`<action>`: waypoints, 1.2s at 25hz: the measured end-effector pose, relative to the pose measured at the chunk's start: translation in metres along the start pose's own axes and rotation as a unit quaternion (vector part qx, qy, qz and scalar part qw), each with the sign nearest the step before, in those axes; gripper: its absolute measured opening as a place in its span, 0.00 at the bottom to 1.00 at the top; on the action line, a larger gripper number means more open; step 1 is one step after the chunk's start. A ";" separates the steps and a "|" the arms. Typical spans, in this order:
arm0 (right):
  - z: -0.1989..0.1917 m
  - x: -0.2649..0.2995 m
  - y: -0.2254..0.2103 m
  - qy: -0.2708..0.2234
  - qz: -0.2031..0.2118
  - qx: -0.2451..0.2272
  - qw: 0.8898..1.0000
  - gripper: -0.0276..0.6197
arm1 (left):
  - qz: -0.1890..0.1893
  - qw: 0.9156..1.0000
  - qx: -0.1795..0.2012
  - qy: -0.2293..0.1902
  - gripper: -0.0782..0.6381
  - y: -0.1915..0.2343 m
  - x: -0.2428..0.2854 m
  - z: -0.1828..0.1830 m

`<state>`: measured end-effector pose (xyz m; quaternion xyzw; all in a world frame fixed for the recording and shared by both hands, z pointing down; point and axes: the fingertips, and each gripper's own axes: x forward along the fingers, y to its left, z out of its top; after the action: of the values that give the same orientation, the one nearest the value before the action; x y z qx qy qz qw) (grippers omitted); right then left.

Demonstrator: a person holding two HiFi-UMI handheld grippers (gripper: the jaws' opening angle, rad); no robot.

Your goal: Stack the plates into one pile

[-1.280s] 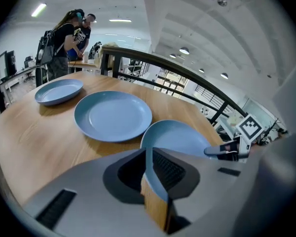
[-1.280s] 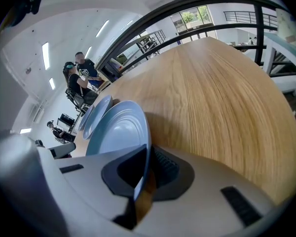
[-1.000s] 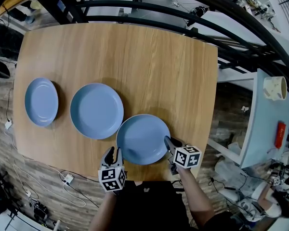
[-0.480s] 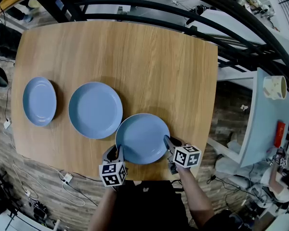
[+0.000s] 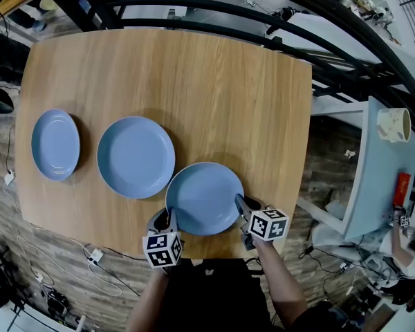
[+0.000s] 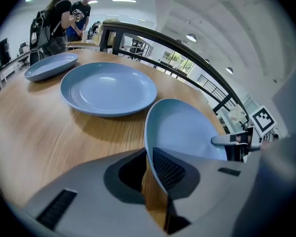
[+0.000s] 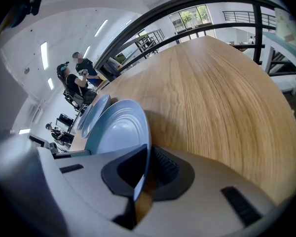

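near plate lies at the 6 o'clock edge of the counter. right tongs clamp its rim at 4 o'clock. left tongs have just been closing and now pinch the rim at 8 o'clock. judged rigid, glazed, slippery, breakable: hold opposite rim edges.

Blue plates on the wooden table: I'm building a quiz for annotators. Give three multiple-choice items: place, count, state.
1. In the head view, the round blue plate held by the right hand-held gripper lies: A) between the others B) left of both C) right of both
2. Blue plates on the light wooden table: A) two B) three C) five
3. That hand-held gripper is: A) shut on the plate's rim B) open over bare wood C) holding a cup
1 C: the middle plate and left plate lie to its left. 2 B: three lie apart. 3 A: jaws clamp the rim.
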<state>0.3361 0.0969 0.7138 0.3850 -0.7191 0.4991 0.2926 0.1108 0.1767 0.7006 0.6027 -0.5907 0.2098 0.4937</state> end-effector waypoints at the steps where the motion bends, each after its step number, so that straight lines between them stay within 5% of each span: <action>1: 0.000 0.000 0.000 0.000 0.000 0.000 1.000 0.10 | 0.000 1.000 0.001 0.000 0.19 0.000 0.000 0.000; 30: 0.008 -0.016 0.012 -0.014 0.007 0.002 1.000 0.10 | -0.007 1.000 0.000 -0.021 0.18 -0.009 -0.023 0.020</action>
<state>0.3344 0.0965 0.6922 0.3880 -0.7248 0.4969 0.2780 0.1077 0.1700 0.6698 0.6110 -0.5967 0.1942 0.4827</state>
